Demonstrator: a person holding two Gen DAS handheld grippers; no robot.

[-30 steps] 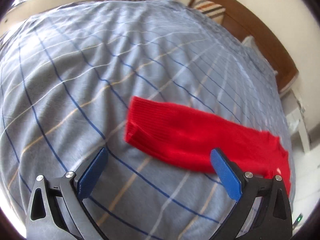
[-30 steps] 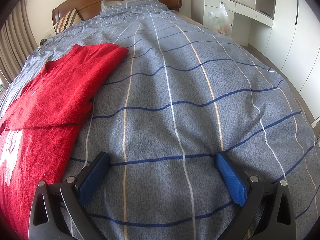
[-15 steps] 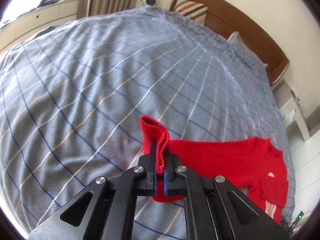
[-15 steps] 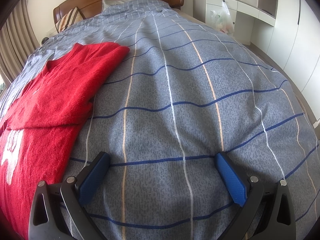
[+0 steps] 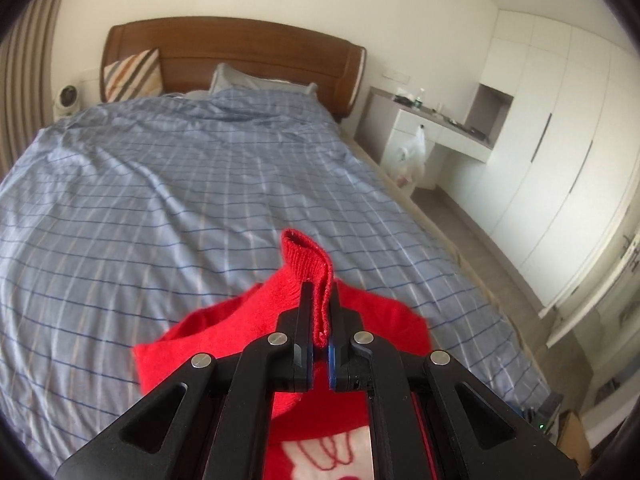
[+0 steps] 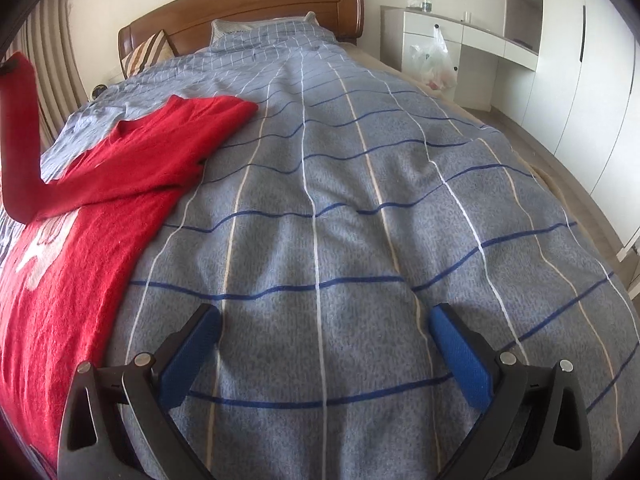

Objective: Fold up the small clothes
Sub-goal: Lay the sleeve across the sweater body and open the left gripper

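Holding the ribbed sleeve cuff (image 5: 310, 258) pinched between its closed jaws, the left gripper (image 5: 319, 316) now carries it high over the bed (image 5: 180, 184).

Left wrist view. A second ago the jaws stood wide above the sleeve lying flat on the cover; half a second ago they had clamped the cuff low against the bedding. Now the camera looks along the bed toward the wooden headboard (image 5: 240, 48), and the red sweater (image 5: 224, 340) trails below the cuff, its white print showing under the gripper body. Judgement: the sleeve is lifted clear and ready to be carried across the body for a fold.

Right wrist view. The right gripper (image 6: 320, 356) hovers with jaws spread wide, nothing between them, over bare checked cover near the foot edge of the bed (unchanged over the last second). The sweater (image 6: 80, 248) lies along the bed's left side; the other sleeve is already folded across the chest, while the raised sleeve (image 6: 18, 140) now stands up at the frame's left edge.
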